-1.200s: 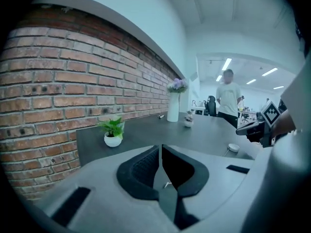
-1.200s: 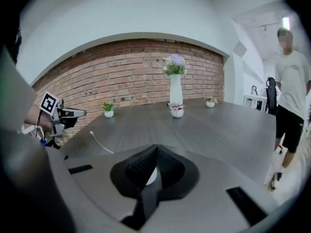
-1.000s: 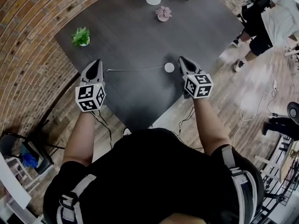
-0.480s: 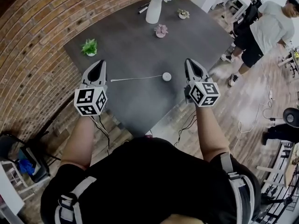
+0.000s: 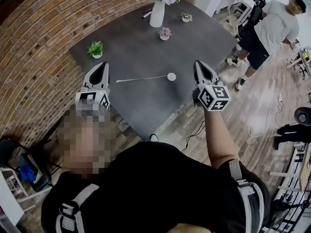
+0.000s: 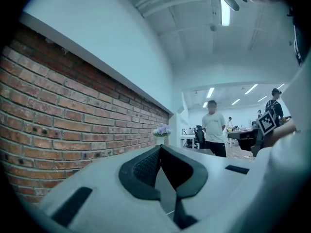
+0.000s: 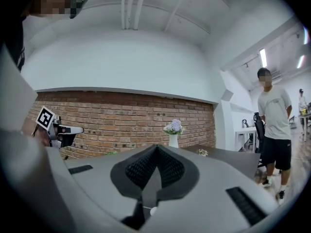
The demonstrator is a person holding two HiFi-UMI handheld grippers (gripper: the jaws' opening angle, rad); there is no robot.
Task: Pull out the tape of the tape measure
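Looking down on the dark table (image 5: 146,106) here. Finding the tape measure (image 5: 171,76) near the middle, a small round white case lying flat, with the tape (image 5: 143,78) drawn out of it in one thin pale line toward the left edge. Lying free at both ends, touched by neither tool.

Over to the left tool (image 5: 101,64): held above the table near the tape's loose end, apart from it, jaws closed tight together, nothing between them. Pointing level at the brick wall (image 6: 58,110) in its own view, no tape in the pads. And the right tool (image 5: 198,63): hanging near the case on its right side, apart from it, likewise clamped on itself and carrying nothing.

Reading the progress, then: seems largely done. Pulled out to a good length already, set down and let go. Hard to name anything left, unless wanting more length. In that case, down to the table, pinning the case with the right and drawing the loose end further with the left. Leaving the vase (image 5: 157,14) and the plant (image 5: 95,49) at the far side out of it.
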